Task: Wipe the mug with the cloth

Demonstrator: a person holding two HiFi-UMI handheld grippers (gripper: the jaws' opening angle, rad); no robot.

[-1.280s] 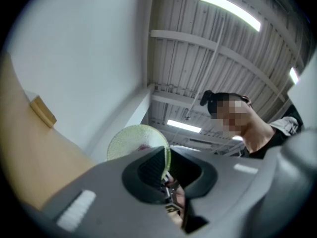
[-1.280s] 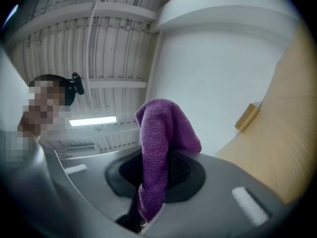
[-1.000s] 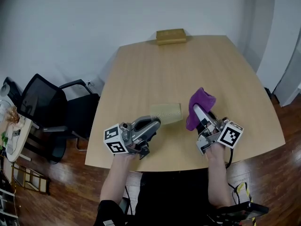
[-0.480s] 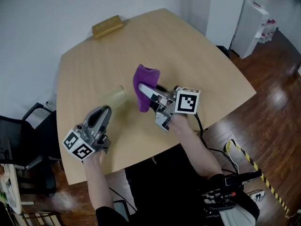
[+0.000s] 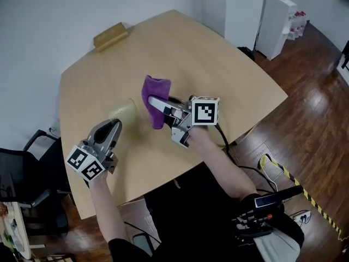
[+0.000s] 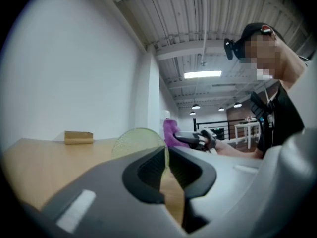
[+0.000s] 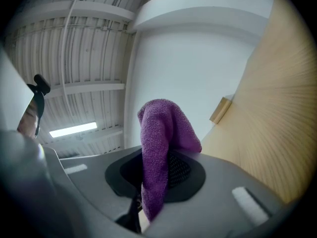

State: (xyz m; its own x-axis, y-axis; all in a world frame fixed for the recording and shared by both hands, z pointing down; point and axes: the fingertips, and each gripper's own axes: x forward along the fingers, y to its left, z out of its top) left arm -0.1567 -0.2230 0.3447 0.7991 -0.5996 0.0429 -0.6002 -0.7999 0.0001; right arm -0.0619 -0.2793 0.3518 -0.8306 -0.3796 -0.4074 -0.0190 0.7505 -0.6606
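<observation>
A pale yellow-green mug [image 5: 125, 108] sits at the tips of my left gripper [image 5: 115, 123], low over the wooden table [image 5: 218, 64]. In the left gripper view the mug [image 6: 137, 139] shows as a round speckled disc, and its thin wall runs between the pads of the left gripper [image 6: 167, 155], which is shut on it. My right gripper [image 5: 155, 100] is shut on a purple cloth [image 5: 155, 91] just to the right of the mug. In the right gripper view the cloth [image 7: 159, 143] stands up out of the right gripper [image 7: 153, 175]. I cannot tell whether cloth and mug touch.
A tan block [image 5: 110, 36] lies at the table's far edge. A black office chair [image 5: 24, 171] stands off the table's left side. White cabinets [image 5: 278, 15] are at the far right, and a cable with yellow-black tape [image 5: 286, 176] lies on the wooden floor.
The head view has swung, so the table now sits skewed. The left gripper has rolled while keeping the mug at its tips. The right gripper still holds the cloth beside the mug.
</observation>
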